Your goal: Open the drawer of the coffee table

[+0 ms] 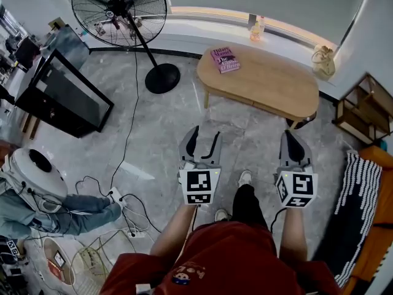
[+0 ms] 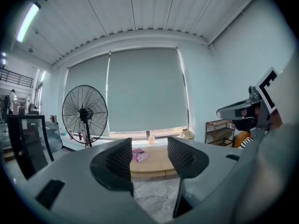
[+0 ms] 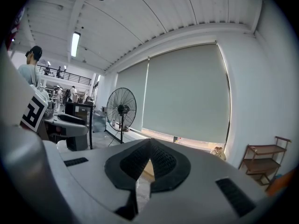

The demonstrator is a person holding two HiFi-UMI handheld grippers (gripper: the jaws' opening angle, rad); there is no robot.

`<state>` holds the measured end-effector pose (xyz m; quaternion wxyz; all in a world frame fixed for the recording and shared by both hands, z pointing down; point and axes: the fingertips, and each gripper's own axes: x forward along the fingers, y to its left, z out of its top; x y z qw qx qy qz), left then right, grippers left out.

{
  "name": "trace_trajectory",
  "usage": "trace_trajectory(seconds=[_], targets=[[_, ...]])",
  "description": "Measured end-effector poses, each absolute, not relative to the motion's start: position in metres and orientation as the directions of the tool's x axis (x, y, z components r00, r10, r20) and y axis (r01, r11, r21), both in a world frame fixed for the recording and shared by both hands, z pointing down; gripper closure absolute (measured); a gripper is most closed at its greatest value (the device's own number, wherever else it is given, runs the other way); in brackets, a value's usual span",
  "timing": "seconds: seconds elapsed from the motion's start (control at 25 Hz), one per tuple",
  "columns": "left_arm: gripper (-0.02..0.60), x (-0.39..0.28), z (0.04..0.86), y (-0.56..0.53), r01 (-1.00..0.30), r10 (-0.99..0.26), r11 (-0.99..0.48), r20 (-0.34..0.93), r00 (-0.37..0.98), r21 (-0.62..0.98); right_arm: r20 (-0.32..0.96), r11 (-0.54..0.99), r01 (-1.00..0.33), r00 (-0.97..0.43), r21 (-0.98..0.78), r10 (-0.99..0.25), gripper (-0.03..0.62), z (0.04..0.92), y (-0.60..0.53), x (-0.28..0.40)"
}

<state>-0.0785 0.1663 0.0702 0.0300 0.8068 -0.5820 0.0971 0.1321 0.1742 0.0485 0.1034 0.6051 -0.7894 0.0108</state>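
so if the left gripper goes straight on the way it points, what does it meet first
Most likely the coffee table, framed between the open left gripper's jaws with only floor before it; depth is unclear.

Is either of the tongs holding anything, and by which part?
Nothing is held: the left tongs stand open and empty, the right tongs are shut on nothing.

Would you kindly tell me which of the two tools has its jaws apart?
The left tool: its jaws stand wide apart with nothing between them, whereas those of the right tool meet at the tips.
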Motion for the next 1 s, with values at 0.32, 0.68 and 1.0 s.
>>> trace_trajectory(seconds=[0.32, 0.68, 1.0], targets=[[0.359, -0.040, 0.068, 0.090, -0.946, -0.935, -0.313, 0.203, 0.292, -0.080, 0.177, 0.279, -0.956, -0.261, 0.088, -0.949, 0.597, 0.050, 0.094, 0.170], [0.359, 0.006, 0.062, -0.011, -0.954, -0.940, -0.282, 0.230, 0.253, -0.102, 0.189, 0.320, -0.946, -0.304, 0.056, -0.934, 0.597, 0.052, -0.014, 0.217], [0.359, 0.038, 0.068, -0.083, -0.960, -0.940, -0.253, 0.265, 0.216, -0.117, 0.219, 0.360, -0.932, -0.346, 0.030, -0.913, 0.597, 0.067, -0.095, 0.246]])
